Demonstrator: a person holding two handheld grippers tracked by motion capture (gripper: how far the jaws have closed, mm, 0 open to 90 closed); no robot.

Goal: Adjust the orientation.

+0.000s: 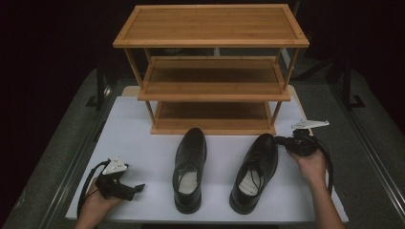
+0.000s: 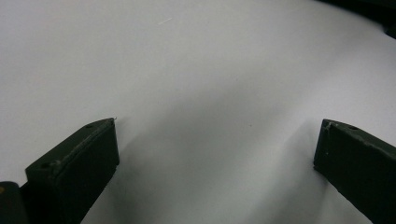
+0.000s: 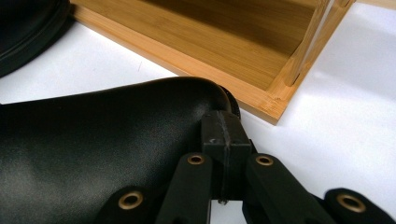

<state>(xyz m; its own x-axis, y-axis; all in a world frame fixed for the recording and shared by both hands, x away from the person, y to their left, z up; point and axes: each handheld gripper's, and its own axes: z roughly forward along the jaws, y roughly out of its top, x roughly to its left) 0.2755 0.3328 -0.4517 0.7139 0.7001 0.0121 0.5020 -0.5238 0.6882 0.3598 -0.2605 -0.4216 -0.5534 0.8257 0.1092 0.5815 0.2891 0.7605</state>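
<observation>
Two black leather shoes stand side by side on the white board (image 1: 133, 129), toes toward the rack: the left shoe (image 1: 190, 167) and the right shoe (image 1: 255, 171). My right gripper (image 1: 282, 141) is beside the right shoe's toe, on its right. In the right gripper view its jaws (image 3: 223, 127) are pressed together with nothing between them, tips against the toe of the right shoe (image 3: 93, 154). The left shoe (image 3: 28, 32) shows at the upper left of that view. My left gripper (image 1: 138, 187) rests open near the board's front left corner, its jaws (image 2: 215, 154) wide apart over bare white surface.
A three-tier bamboo rack (image 1: 210, 28) stands at the back of the board, its shelves bare; its lowest shelf (image 3: 224, 51) lies just beyond the right shoe's toe. Dark grey floor surrounds the board. A black cable loops from each gripper.
</observation>
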